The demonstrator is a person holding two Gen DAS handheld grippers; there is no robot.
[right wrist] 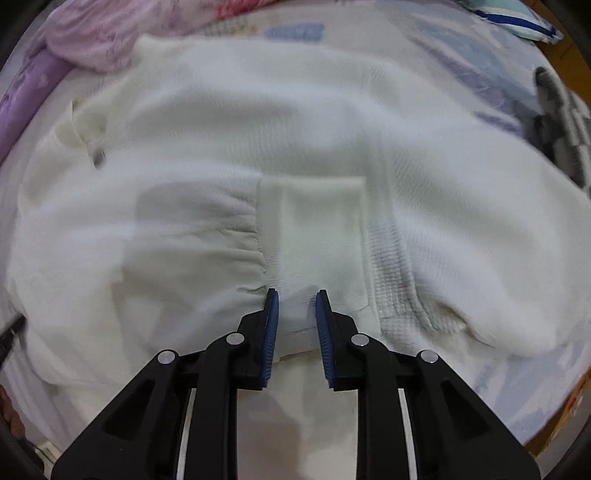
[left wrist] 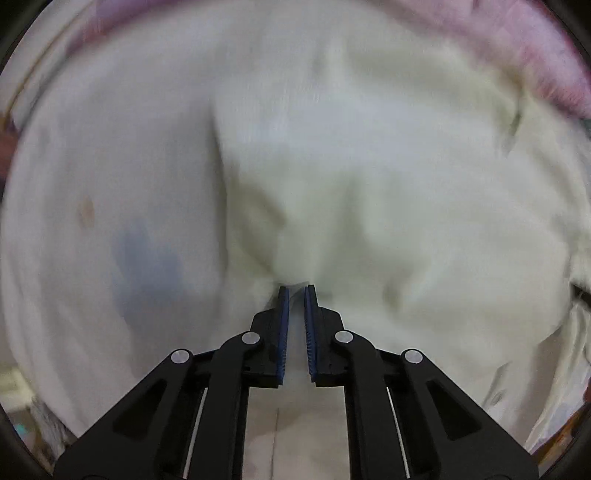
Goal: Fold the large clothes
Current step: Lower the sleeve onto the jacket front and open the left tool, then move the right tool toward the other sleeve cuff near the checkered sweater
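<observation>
Here, I work a cream sweatshirt [right wrist: 295,122] spread across a patterned bedsheet [right wrist: 461,51].

My left gripper [left wrist: 295,290] is pinched nearly closed on a fold of its fabric; my right gripper [right wrist: 297,295] sits parted astride the ribbed cuff [right wrist: 317,229] of the sleeve, which lies over the body. Best, I judge, to close squarely on the cuff, then lift both together, keeping the cloth taut.

We see a bed sheet [right wrist: 491,70] printed in pale blue, a pink blanket [right wrist: 110,33] bunched at the far edge, a purple cloth [right wrist: 22,92] beside it, a blue-striped pillow [right wrist: 517,18] in the corner, soft indoor light.
</observation>
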